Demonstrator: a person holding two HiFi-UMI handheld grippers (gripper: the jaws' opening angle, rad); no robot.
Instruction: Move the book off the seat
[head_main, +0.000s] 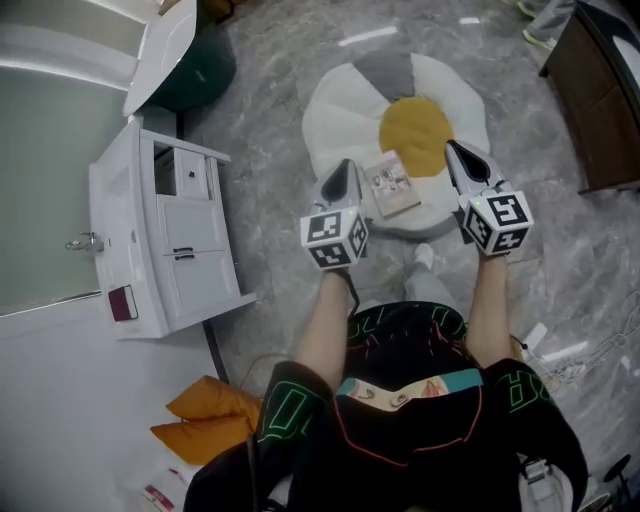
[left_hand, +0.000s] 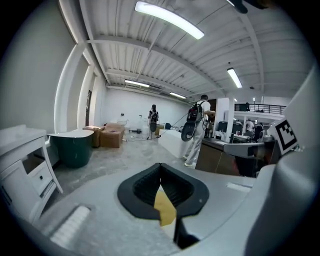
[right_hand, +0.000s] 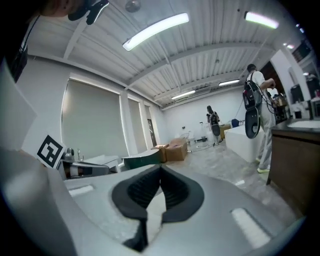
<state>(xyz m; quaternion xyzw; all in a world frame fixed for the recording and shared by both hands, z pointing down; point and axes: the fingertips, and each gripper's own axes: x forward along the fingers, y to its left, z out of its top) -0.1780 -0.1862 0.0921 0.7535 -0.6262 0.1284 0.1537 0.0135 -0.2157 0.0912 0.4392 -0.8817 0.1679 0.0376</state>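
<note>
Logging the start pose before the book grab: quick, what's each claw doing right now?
Left claw: closed, holding nothing.
Right claw: closed, holding nothing.

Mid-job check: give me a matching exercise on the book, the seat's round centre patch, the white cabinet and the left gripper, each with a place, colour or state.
1 book
2 round centre patch
3 white cabinet
4 left gripper

A jaws shut
B mustard yellow
C lying on the seat
D left of the seat in the head view

Pairs: 1-C, 2-B, 3-D, 4-A
</note>
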